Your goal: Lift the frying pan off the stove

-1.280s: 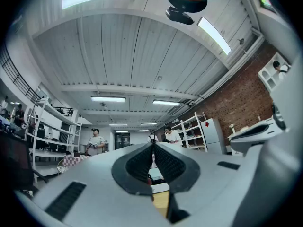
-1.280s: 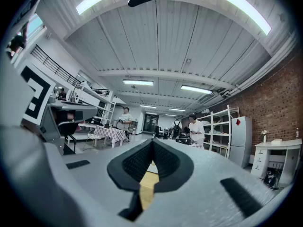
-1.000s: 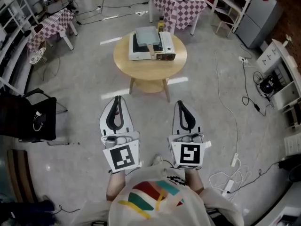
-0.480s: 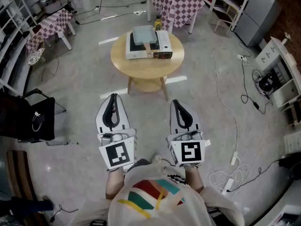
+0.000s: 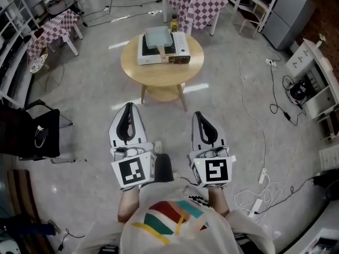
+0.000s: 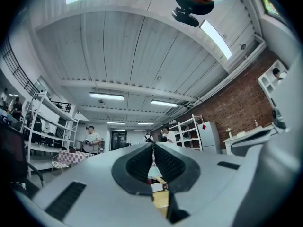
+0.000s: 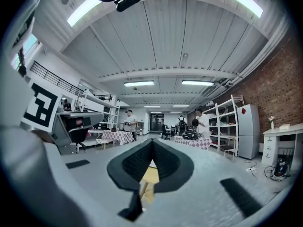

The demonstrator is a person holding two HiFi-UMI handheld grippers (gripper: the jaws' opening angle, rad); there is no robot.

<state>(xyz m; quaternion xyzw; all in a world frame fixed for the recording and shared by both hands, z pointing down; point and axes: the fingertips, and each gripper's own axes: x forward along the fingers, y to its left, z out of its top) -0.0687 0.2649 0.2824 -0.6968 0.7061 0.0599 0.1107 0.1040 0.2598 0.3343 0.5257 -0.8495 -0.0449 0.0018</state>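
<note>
Both tools are pinched closed with nothing in them: left gripper (image 5: 127,109) and right gripper (image 5: 201,116), side by side, well short of the table (image 5: 159,75). Pan (image 5: 158,36) sits on the stove (image 5: 183,46) there, small, handle unclear. In the gripper views the jaws block nearly all of it; only table slivers show.

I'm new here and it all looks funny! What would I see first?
Probably the two white grippers held out close in front of the person, the left gripper and the right gripper, both shut and empty. Next comes the round wooden table further ahead on the floor, with a grey frying pan sitting on a white stove.
</note>
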